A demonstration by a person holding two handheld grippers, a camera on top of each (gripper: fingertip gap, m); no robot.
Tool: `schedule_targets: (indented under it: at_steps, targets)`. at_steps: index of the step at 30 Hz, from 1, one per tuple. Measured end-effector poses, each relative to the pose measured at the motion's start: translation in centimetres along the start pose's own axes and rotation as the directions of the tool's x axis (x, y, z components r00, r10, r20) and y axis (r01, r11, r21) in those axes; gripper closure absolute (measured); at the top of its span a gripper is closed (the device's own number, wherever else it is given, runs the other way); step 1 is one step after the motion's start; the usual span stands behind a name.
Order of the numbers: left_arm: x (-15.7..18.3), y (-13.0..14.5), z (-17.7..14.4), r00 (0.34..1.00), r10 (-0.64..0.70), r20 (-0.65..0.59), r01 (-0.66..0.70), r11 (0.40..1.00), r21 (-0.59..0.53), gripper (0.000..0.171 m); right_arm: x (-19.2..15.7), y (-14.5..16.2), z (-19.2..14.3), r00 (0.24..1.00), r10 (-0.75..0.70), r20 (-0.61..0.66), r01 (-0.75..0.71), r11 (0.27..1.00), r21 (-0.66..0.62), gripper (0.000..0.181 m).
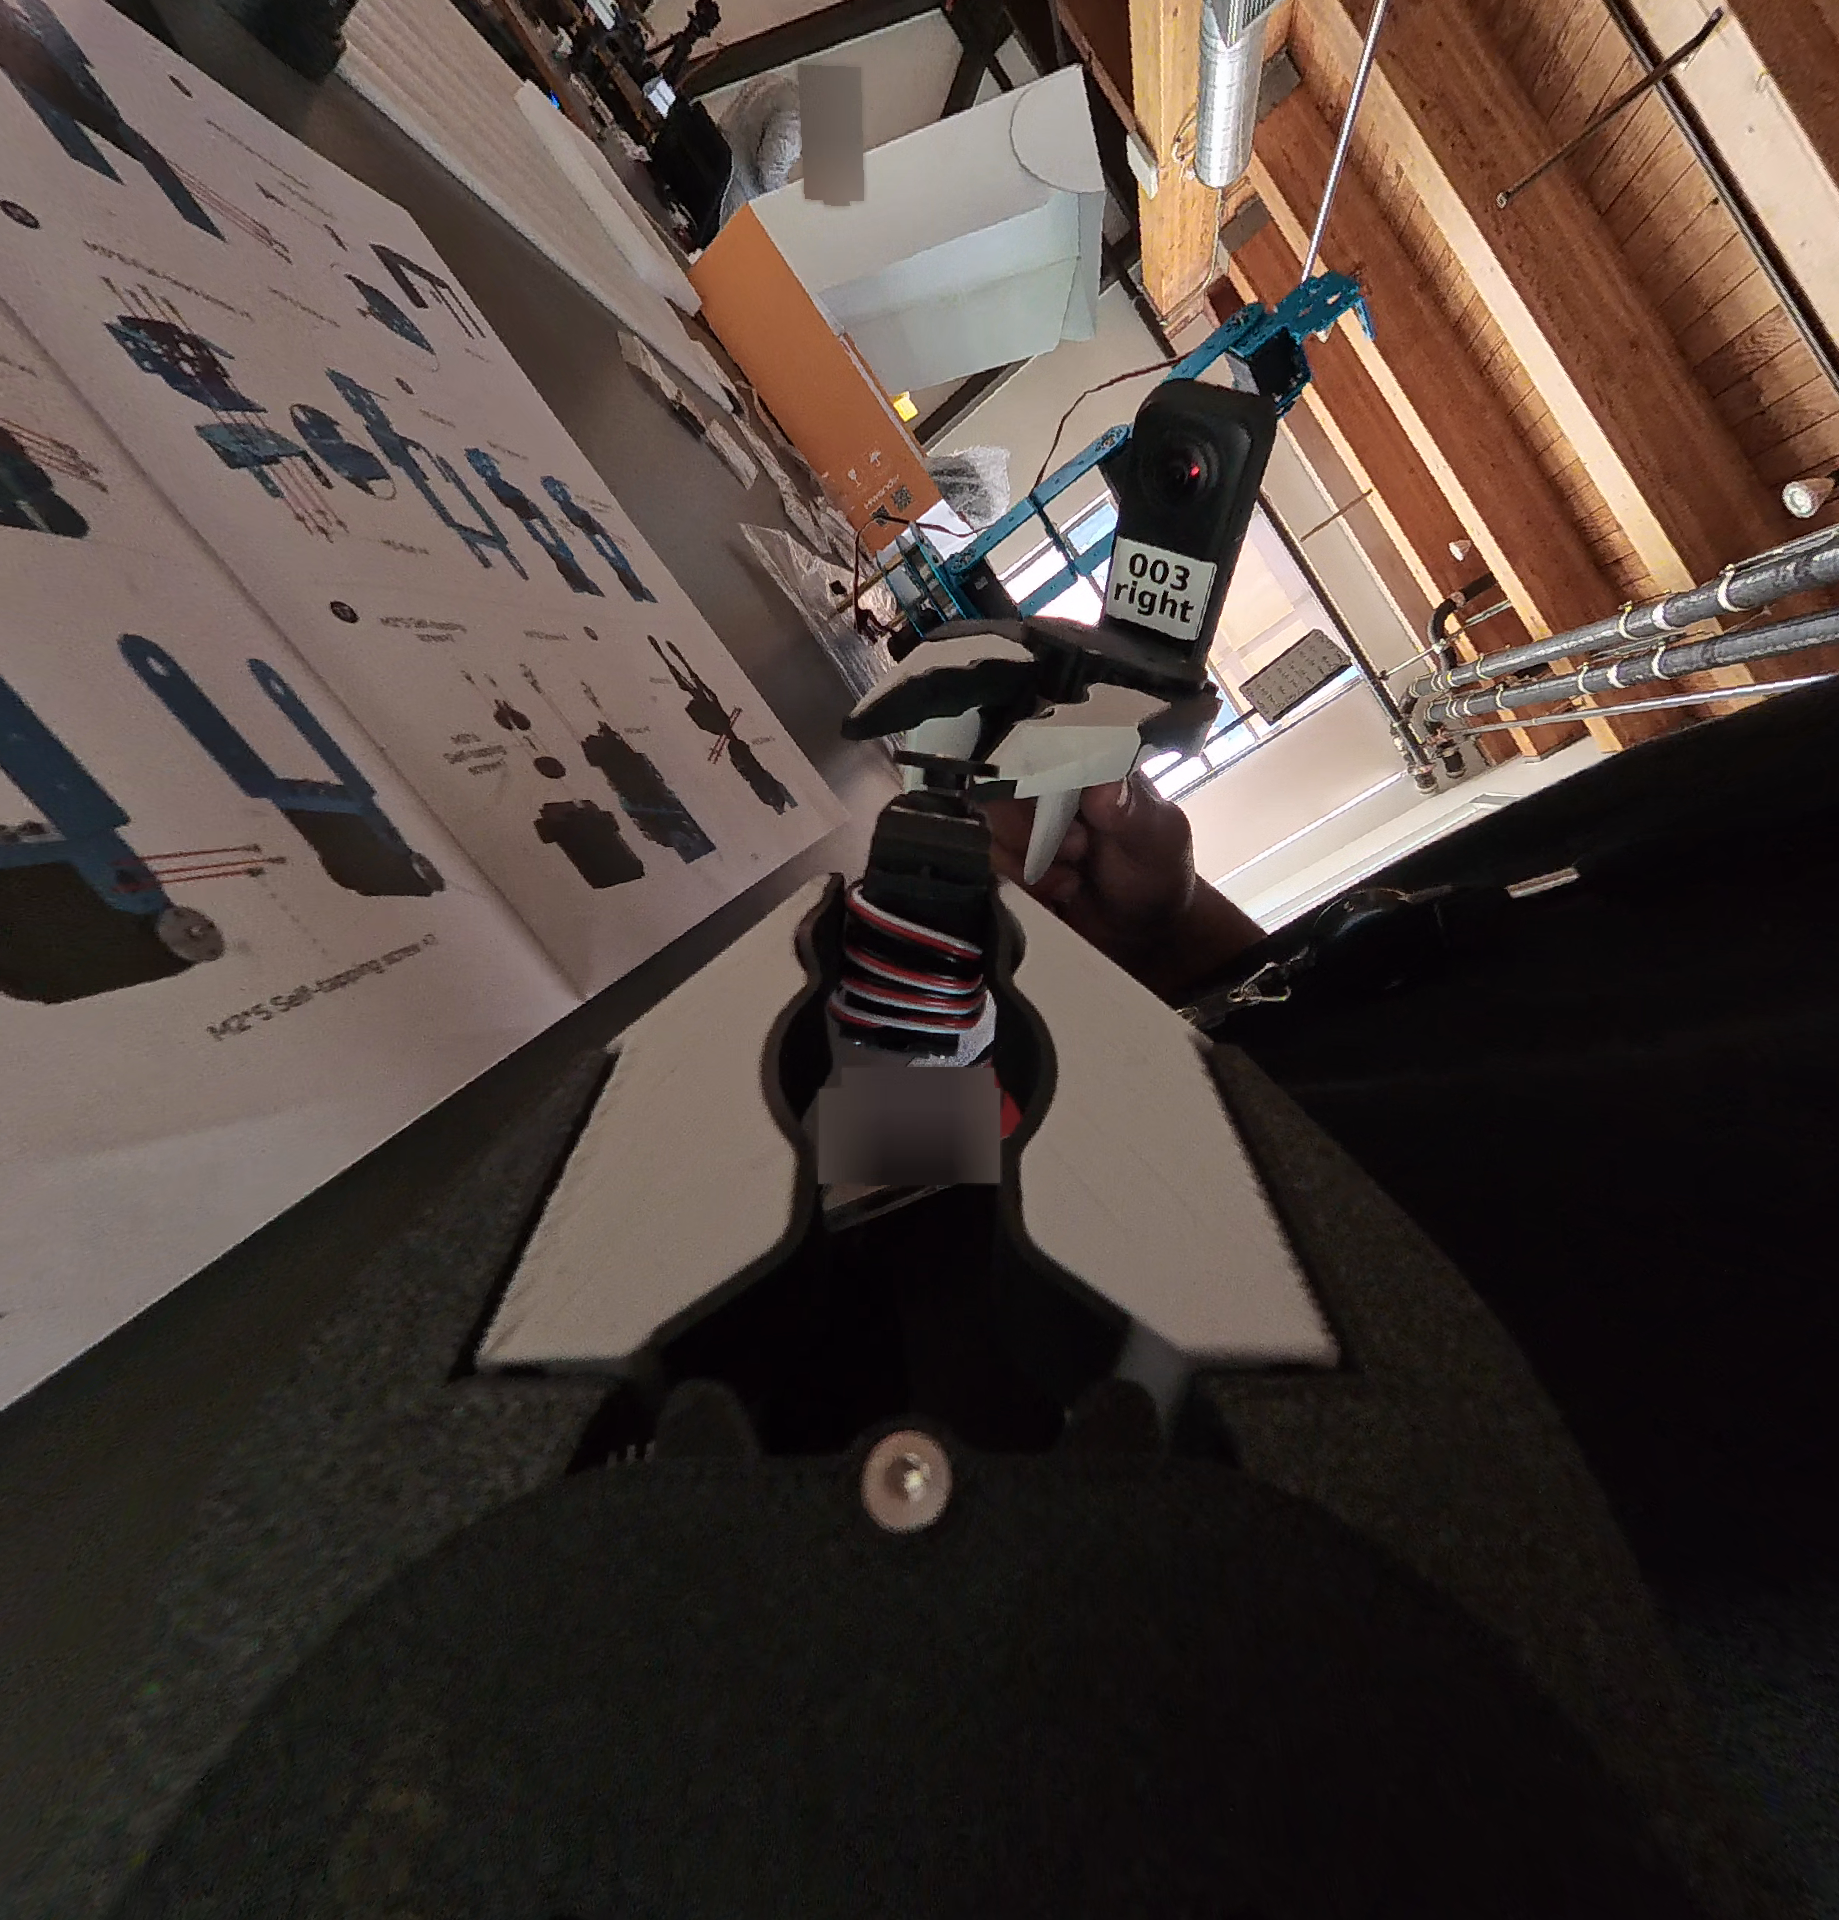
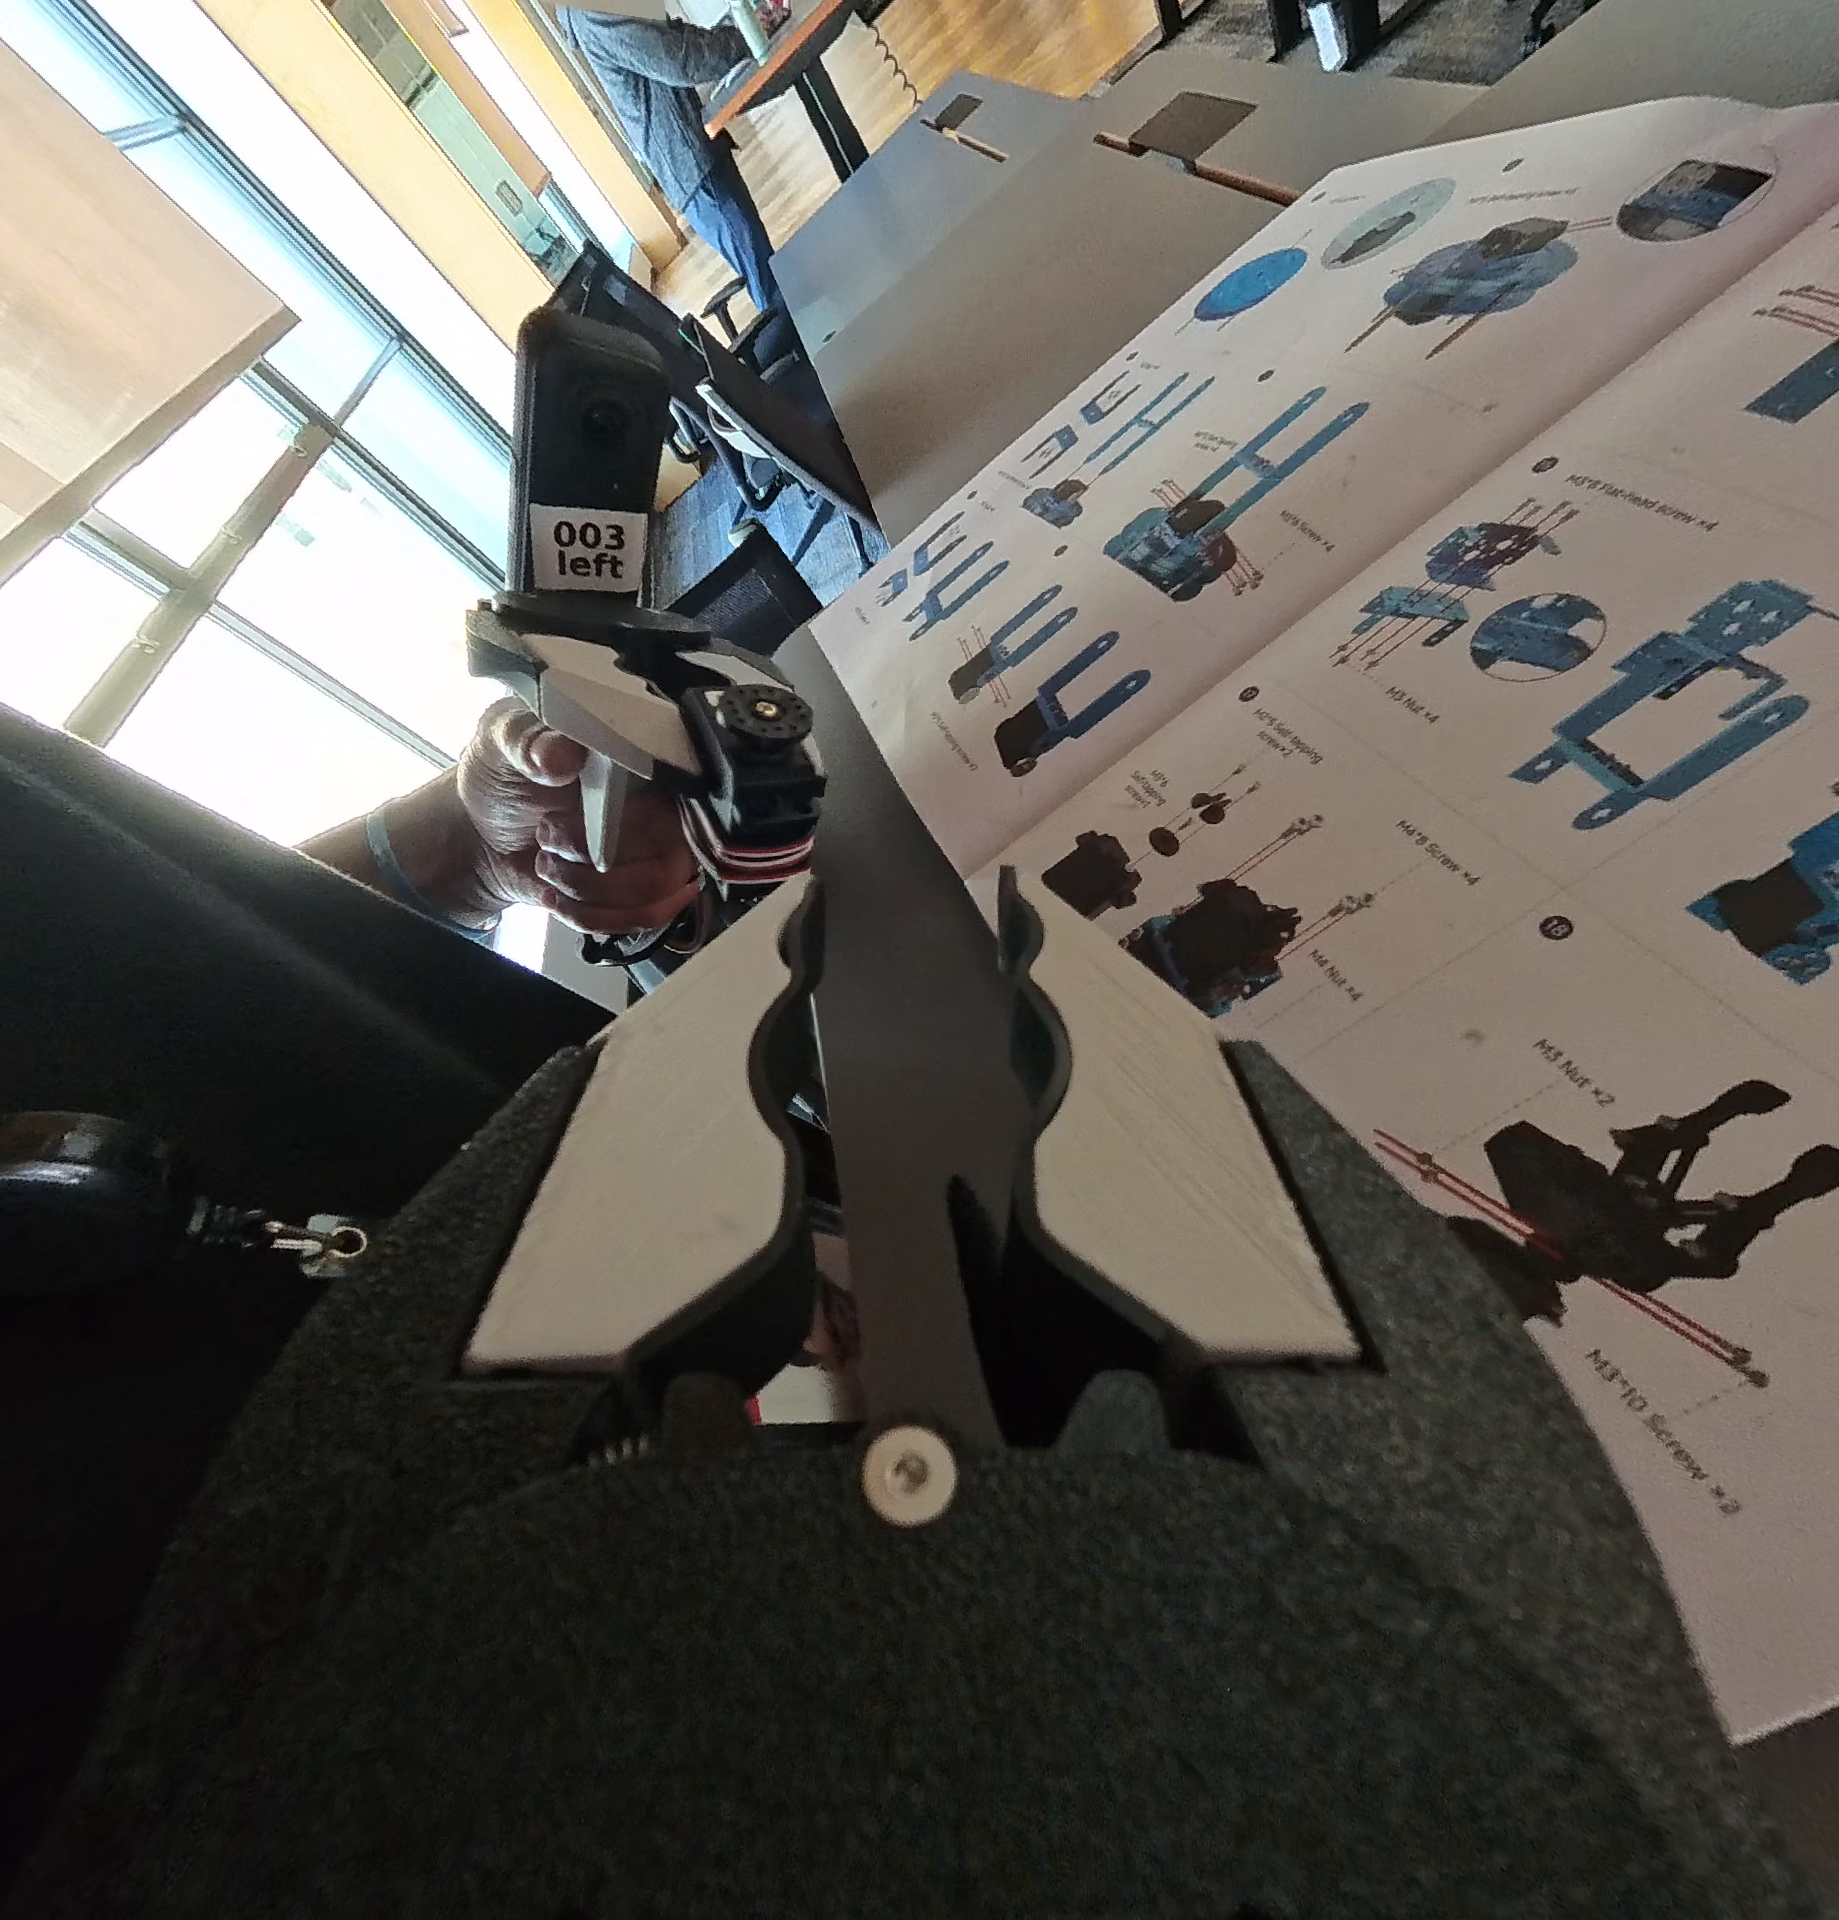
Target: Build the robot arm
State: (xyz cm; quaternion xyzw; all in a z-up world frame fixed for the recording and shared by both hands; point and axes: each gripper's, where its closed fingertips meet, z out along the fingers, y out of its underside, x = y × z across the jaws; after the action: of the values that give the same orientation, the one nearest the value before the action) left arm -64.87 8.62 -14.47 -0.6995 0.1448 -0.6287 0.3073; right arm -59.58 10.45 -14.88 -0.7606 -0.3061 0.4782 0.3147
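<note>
My left gripper (image 1: pixel 917 940) is shut on a small black servo motor (image 1: pixel 930 862) with a coil of red, white and black wire (image 1: pixel 910 977). The servo's round horn points away from me. My right gripper (image 1: pixel 998 717) hovers just beyond the horn, held by a hand (image 1: pixel 1133 852). In the right wrist view my right gripper (image 2: pixel 910 904) is open and empty, with only the grey table (image 2: pixel 894 1039) between its fingers. The left gripper (image 2: pixel 707 748) holds the servo (image 2: pixel 764 774) a short way ahead and to the left.
A large printed assembly sheet (image 1: pixel 271 520) (image 2: pixel 1414 727) covers the table beside both grippers. A blue metal arm assembly (image 1: pixel 1258 343), small bagged parts (image 1: pixel 790 561) and a cardboard box (image 1: pixel 790 312) stand farther back. A person (image 2: pixel 686 104) stands by distant desks. My hands' fingertips stand some 6 cm from each other.
</note>
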Motion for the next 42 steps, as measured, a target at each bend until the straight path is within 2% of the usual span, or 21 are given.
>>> schedule_targets:
  at_steps: [13, 20, 23, 25, 27, 30, 31, 35, 38, 42]
  targets:
    - [1.1, 0.2, 0.6, 1.0, 0.025, -0.013, -0.025, 1.0, -0.006, 0.147, -0.7, 0.0, -1.0, 1.0, -0.002, 0.014, 0.002, 1.0, 0.018, 0.146]
    - [2.2, 0.5, 1.8, 0.998, 0.051, -0.039, -0.053, 0.998, -0.031, 0.147, -4.1, -0.4, -0.4, 0.98, 0.022, 0.2, -0.027, 0.999, 0.023, 0.148]
    - [2.8, 0.7, 2.3, 0.996, 0.063, -0.055, -0.065, 0.997, -0.04, 0.147, -5.6, -1.5, -0.6, 0.938, 0.102, 0.331, -0.131, 0.989, 0.068, 0.145]
    - [3.3, 0.7, 2.6, 0.995, 0.061, -0.08, -0.064, 0.998, -0.029, 0.147, -5.4, -1.7, -0.7, 0.926, 0.139, 0.35, -0.176, 0.982, 0.074, 0.146]
    - [3.6, 0.9, 3.0, 0.994, 0.068, -0.089, -0.071, 0.997, -0.035, 0.147, -5.7, -1.5, -0.9, 0.924, 0.122, 0.363, -0.158, 0.985, 0.073, 0.148]
    - [4.2, 1.2, 3.7, 0.991, 0.08, -0.11, -0.086, 0.995, -0.048, 0.147, -5.9, -1.0, -1.1, 0.932, 0.111, 0.346, -0.14, 0.988, 0.06, 0.151]
    - [4.5, 1.4, 4.0, 0.989, 0.08, -0.123, -0.088, 0.995, -0.056, 0.147, -5.7, -0.8, -1.3, 0.942, 0.094, 0.323, -0.119, 0.991, 0.057, 0.158]
    - [5.4, 2.1, 6.0, 0.984, 0.074, -0.165, -0.094, 0.988, -0.119, 0.147, -5.4, -0.1, -3.3, 0.964, 0.04, 0.261, -0.06, 0.996, 0.071, 0.16]
    - [6.4, 2.4, 8.4, 0.979, 0.067, -0.194, -0.096, 0.985, -0.145, 0.145, -4.9, -0.1, -6.2, 0.978, 0.009, 0.21, -0.033, 0.993, 0.11, 0.16]
    - [7.2, 1.7, 11.6, 0.977, 0.048, -0.207, -0.077, 0.988, -0.136, 0.139, -2.1, 0.8, -12.2, 0.999, -0.016, 0.043, 0.011, 0.993, 0.117, 0.161]
